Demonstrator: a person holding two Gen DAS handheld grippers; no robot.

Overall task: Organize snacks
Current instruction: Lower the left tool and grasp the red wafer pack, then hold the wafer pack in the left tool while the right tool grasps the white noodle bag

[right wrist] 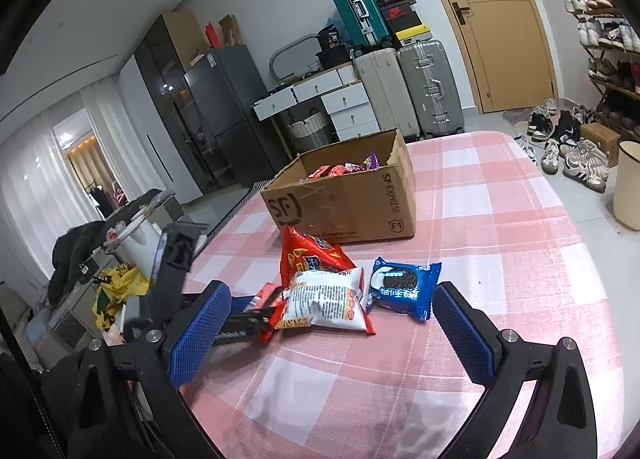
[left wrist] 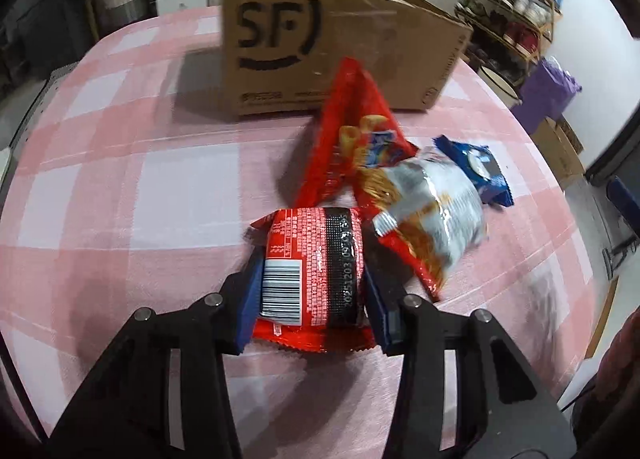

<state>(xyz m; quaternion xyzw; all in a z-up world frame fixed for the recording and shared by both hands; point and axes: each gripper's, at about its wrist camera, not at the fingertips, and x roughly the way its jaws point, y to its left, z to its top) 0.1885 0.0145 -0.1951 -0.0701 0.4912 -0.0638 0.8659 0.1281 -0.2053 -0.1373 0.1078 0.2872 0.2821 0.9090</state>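
Left gripper (left wrist: pixel 310 279) squeezes a small red snack pack (left wrist: pixel 316 267), maybe lifted; right gripper (right wrist: pixel 332 323) gapes wide, holding nothing.

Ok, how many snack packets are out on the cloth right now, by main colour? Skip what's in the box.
Red: 2, the small red packet clamped in the left gripper, and the tall red bag.
White-and-orange: 1, the white bag.
Blue: 1, the blue cookie packet.
Total: 4.

Two wrist fisheyes close above the checked table (right wrist: pixel 500 195), both facing the cardboard box (left wrist: pixel 320 47), snack packets (right wrist: pixel 324 299) shared.
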